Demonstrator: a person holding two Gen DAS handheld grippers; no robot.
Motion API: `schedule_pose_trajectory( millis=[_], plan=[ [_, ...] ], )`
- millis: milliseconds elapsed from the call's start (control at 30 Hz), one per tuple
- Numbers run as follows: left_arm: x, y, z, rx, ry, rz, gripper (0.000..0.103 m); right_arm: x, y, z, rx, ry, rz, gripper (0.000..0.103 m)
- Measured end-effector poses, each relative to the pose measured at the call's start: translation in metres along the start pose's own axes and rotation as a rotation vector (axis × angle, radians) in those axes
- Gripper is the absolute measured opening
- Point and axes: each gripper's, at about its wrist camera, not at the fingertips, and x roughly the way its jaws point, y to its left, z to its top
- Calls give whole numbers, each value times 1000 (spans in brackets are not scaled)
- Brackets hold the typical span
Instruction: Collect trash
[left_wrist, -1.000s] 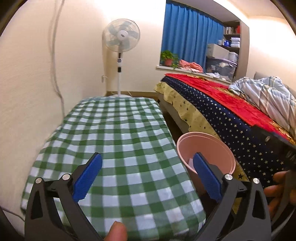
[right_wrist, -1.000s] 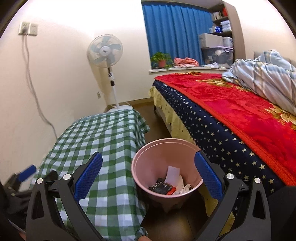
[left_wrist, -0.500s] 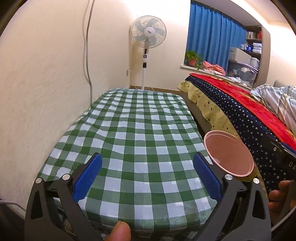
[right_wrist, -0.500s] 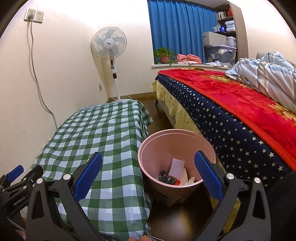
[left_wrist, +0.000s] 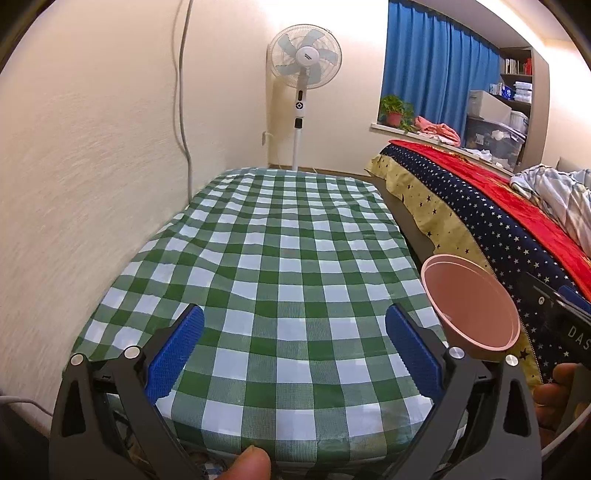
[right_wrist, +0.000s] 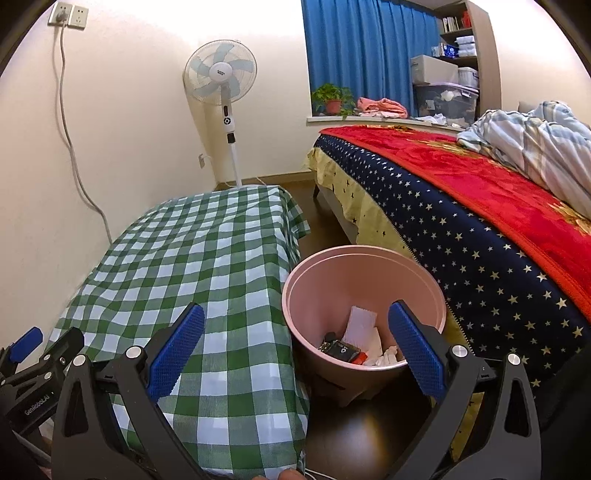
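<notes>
A pink bin (right_wrist: 364, 299) stands on the floor between the checked table and the bed; white crumpled paper (right_wrist: 364, 325) and a dark wrapper (right_wrist: 341, 349) lie inside it. In the left wrist view the pink bin (left_wrist: 471, 302) shows at the table's right edge. My left gripper (left_wrist: 295, 352) hangs open over the near end of the green checked tablecloth (left_wrist: 280, 266), nothing between its blue pads. My right gripper (right_wrist: 295, 354) is open too, above the gap between the table corner and the bin. The left gripper (right_wrist: 26, 363) shows at the far left of the right wrist view.
A bed (right_wrist: 480, 206) with a red and starred cover runs along the right, a striped quilt (right_wrist: 532, 140) on it. A standing fan (left_wrist: 303, 74) is behind the table by the wall. A cable (left_wrist: 183, 92) hangs down the left wall. Dark floor (right_wrist: 354, 424) lies below the bin.
My left gripper has swung left and back, so the table fills its view and the bin sits further right. My right gripper has drawn back and risen a little. Both stayed open.
</notes>
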Motion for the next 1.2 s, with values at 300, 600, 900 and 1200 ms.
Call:
schedule_pose_trajectory(
  millis=[300,600,900,1200],
  plan=[
    [-1,-3,-2,9,-2,-5,95,-1,0,0,4,-4,-8,98],
    [-1,-4,-2,10,-1,-6,95,-2,3,0,-9,-9,-7,98],
    [-2,-7,-4,14,0,-15,95,-1,5,-1,-14,-6,-8,98],
    [-2,-7,-4,13,0,-15,95,-1,5,-1,-13,-5,-8,98]
  ],
)
